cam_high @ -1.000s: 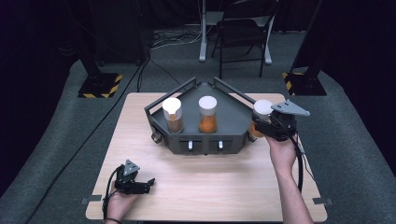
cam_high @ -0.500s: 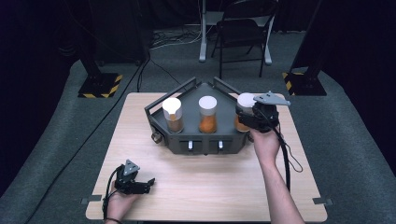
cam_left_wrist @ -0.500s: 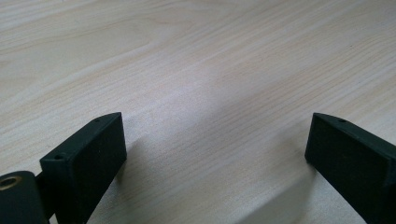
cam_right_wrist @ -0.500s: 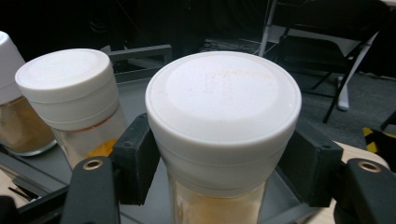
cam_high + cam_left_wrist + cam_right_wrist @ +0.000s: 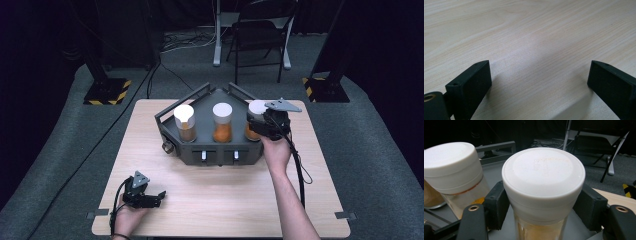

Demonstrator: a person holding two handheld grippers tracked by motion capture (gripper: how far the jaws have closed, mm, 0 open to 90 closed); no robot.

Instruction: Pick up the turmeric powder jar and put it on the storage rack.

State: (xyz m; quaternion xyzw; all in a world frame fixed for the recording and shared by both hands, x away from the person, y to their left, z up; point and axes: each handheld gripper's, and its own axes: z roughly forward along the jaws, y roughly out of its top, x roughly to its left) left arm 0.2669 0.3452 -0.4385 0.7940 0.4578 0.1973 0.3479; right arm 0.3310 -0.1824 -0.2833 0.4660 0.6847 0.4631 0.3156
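White-capped clear jar of orange powder point(image 5: 543, 195) sits clamped just under its lid between the jaws of my right gripper point(image 5: 265, 125), at the right end of the dark grey angular rack point(image 5: 210, 150) on the far half of the pale wooden table point(image 5: 225, 200). I grip below the cap so the lid's lip keeps it from slipping. Whether its base is seated in the rack or hanging just above, I cannot tell. Two matching jars point(image 5: 222, 122) stand to its left. My left gripper point(image 5: 145, 197) rests on the near left, jaws wide and empty, out of the way.
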